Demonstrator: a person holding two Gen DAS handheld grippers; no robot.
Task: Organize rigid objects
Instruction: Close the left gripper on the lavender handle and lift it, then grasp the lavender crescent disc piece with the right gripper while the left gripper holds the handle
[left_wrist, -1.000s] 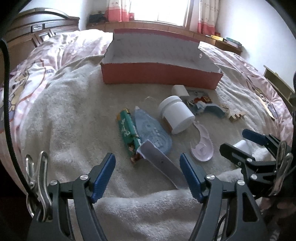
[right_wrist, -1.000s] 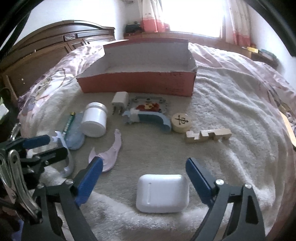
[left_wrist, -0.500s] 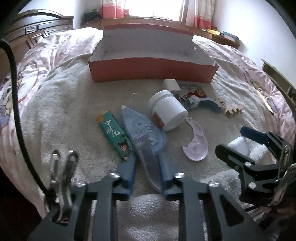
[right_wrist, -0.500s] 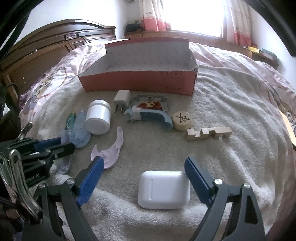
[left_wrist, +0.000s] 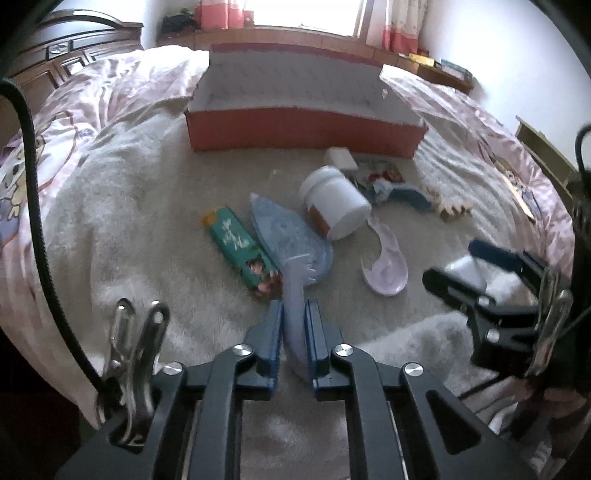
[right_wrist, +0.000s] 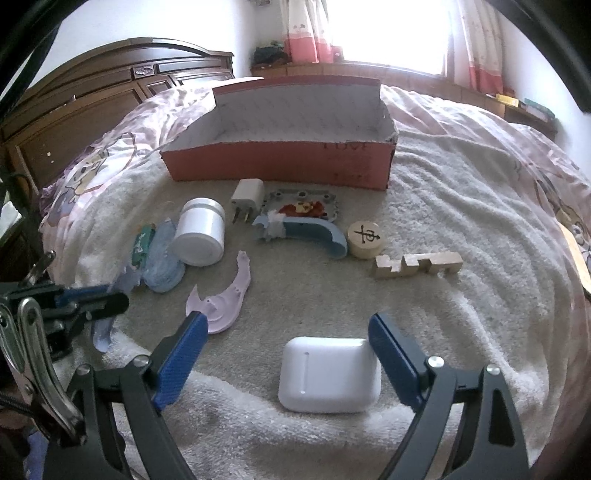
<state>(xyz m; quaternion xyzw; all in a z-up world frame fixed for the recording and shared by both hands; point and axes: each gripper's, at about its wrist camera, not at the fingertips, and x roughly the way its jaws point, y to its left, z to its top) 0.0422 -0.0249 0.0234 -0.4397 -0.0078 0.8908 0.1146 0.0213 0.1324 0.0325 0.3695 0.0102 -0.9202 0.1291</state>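
the landmark here is the red box (right_wrist: 280, 162), which sits at the far side of the white blanket (right_wrist: 461, 229) with its inside showing no objects, so as a judgement the sorting has barely begun.

farthest left of the box and nearest the person, the left gripper (left_wrist: 293, 325) is clamped on the pale lilac curved piece (left_wrist: 293, 295), its blue pads pressed to both sides of that strip. just beyond lie the green tube (left_wrist: 240, 251) and the clear blue tape dispenser (left_wrist: 291, 240), touching each other, and whether the strip is part of the dispenser cannot be told. closer to the box front rests the white jar (right_wrist: 199, 234) on its side, with a white plug adapter (right_wrist: 246, 197) just before the box wall. a pink crescent-shaped piece (right_wrist: 221, 299) lies nearer the person.

in front of the box's middle sit a grey toy plate (right_wrist: 301, 203) and a blue curved piece (right_wrist: 306, 230); toward its right end, a round wooden chess piece (right_wrist: 367, 236) and a notched wooden block (right_wrist: 417, 264).

well in front of the box, the right gripper (right_wrist: 286, 354) stands wide open around the white earbud case (right_wrist: 328, 374), one pad close at its right edge; contact cannot be told. everything remains to be boxed.
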